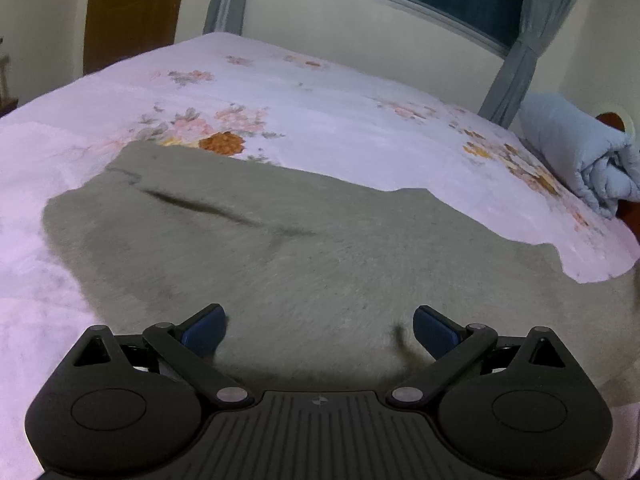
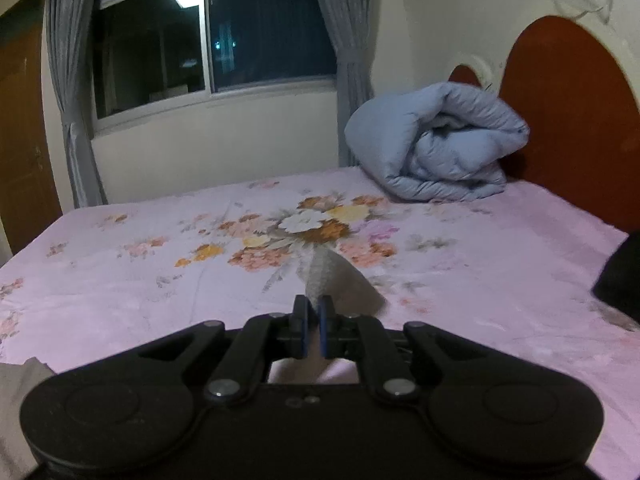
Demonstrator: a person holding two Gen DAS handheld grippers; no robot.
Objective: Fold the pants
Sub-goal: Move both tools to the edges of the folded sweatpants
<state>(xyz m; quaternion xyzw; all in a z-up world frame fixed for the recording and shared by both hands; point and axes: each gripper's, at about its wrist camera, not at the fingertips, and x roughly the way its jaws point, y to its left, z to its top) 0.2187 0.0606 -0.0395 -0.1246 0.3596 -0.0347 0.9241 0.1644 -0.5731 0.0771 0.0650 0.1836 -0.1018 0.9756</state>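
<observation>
Left claw (image 1: 319, 330) spread wide above grey pants (image 1: 280, 248) lying on the bed (image 1: 300, 92); right claw (image 2: 312, 322) pinched on a raised fold of pants (image 2: 328, 276).

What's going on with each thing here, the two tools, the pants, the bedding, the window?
Left tool: open, holding nothing, over the pants.
Right tool: shut on a pinch of the pants.
Pants: grey, spread on the sheet, one bit lifted by the right tool.
Sheet: floral, spread flat on the bed.
Duvet: blue, rolled up by the headboard.
Curtains: drawn aside, tied.
Window: dark outside.
</observation>
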